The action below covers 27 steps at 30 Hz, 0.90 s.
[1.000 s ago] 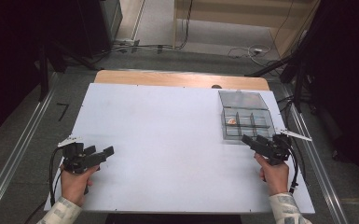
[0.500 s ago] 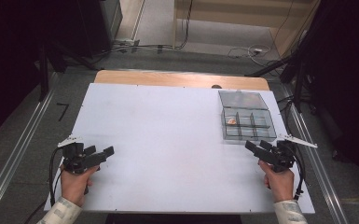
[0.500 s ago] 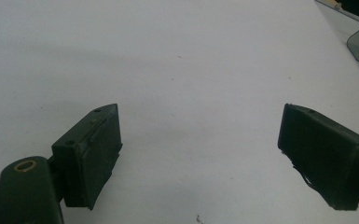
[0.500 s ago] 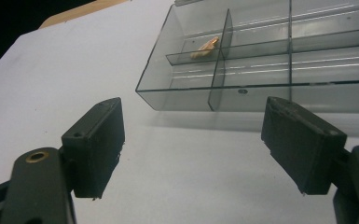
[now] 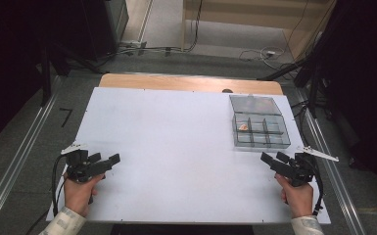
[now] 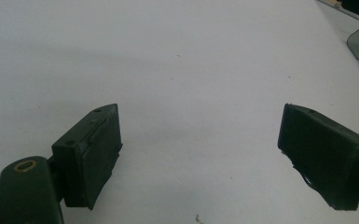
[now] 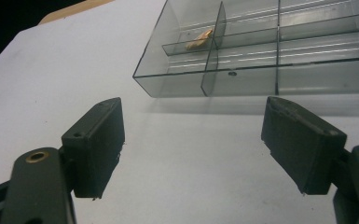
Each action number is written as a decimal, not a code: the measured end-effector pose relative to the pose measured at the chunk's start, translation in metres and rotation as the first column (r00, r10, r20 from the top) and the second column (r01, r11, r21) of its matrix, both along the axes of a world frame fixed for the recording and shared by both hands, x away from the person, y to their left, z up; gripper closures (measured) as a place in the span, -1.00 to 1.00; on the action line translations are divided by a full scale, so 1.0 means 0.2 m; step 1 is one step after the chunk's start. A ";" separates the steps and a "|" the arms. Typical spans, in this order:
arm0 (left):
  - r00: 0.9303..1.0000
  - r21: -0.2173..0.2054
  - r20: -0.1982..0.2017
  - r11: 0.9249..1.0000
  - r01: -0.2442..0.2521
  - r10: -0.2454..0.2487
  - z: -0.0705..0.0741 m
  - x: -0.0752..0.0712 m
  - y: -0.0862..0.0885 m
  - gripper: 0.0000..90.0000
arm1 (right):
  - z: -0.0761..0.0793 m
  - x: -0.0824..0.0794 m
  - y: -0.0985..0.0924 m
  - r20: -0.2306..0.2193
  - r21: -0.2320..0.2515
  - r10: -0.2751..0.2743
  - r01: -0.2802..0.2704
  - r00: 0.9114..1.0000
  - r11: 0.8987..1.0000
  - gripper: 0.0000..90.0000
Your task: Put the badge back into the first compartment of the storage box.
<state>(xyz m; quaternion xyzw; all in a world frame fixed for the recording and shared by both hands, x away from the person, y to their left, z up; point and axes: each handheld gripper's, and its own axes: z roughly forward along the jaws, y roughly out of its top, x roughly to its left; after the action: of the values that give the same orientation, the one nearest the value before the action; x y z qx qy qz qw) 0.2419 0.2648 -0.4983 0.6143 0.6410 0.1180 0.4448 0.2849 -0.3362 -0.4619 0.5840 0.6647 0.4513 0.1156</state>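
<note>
Right gripper view: orange piece (image 7: 199,39) in tray (image 7: 256,86)

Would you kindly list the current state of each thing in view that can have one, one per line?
Left gripper: jaws wide open, empty, over bare table.
Right gripper: jaws wide open, empty, pointing toward the box.
Clear grey plastic compartment box: open, upright on the table.
Its lid: swung back, lying flat behind the box.
Small orange piece: lying in a left-hand compartment of the box.
White table: bare apart from the box.
</note>
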 end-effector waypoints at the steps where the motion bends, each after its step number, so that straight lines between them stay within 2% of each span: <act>1: 1.000 0.000 0.000 1.000 0.000 0.000 0.00 0.00 0.00 -0.69 | 0.00 -0.01 0.00 -0.001 -0.001 -0.002 0.002 1.000 1.000 -0.56; 27: 1.000 -0.001 -0.002 1.000 0.003 -0.003 0.00 0.00 0.00 -0.69 | -0.03 -0.11 -0.08 -0.020 -0.017 -0.021 0.021 1.000 1.000 -0.56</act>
<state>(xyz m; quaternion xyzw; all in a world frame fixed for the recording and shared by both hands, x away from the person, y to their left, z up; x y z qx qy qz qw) 0.2416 0.2639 -0.4983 0.6152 0.6406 0.1166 0.4446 0.2628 -0.3522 -0.4677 0.5945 0.6635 0.4385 0.1187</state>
